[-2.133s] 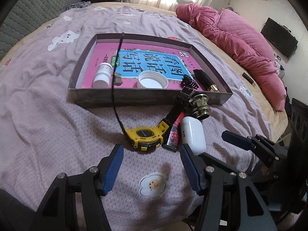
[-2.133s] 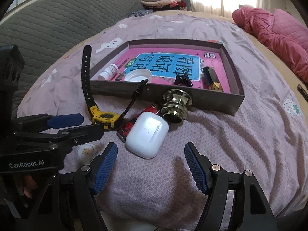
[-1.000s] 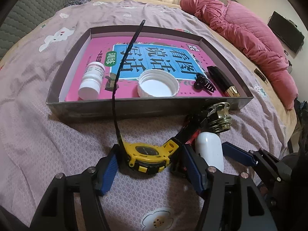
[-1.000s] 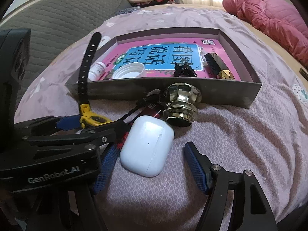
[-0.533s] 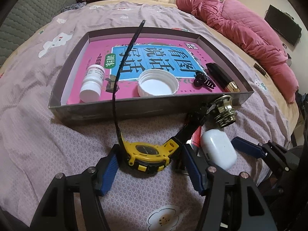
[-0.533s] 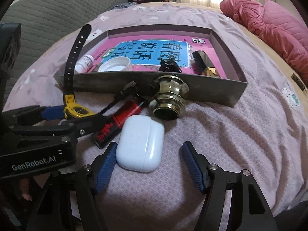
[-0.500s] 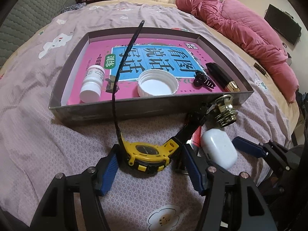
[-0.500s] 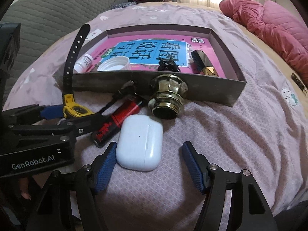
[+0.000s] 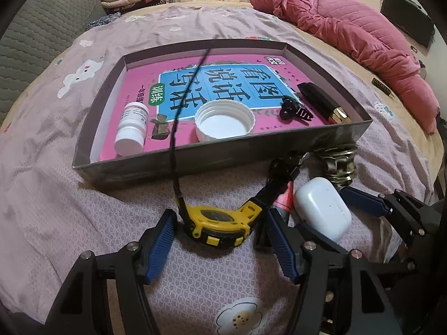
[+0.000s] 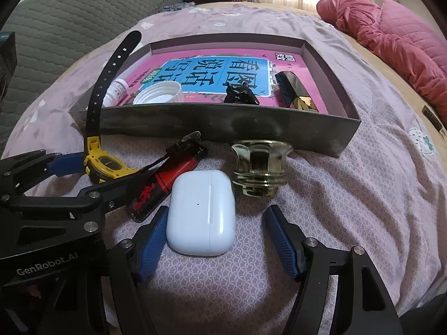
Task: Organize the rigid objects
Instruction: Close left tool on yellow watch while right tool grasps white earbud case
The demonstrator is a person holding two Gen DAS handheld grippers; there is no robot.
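A yellow watch with black straps lies on the purple bedspread in front of a grey tray. My left gripper is open with its blue pads on either side of the watch case. A white earbud case lies between the open pads of my right gripper, close to the left pad. A red and black lighter and a brass knob lie beside it. The watch also shows in the right wrist view.
The tray holds a pink and blue book, a white pill bottle, a white lid, a black clip and a black and gold lipstick. A pink quilt lies at the far right. A grey sofa stands at left.
Both grippers have moved forward over the past two seconds: the left pads now flank the watch, the right pads flank the earbud case. Little has changed in the last half second.
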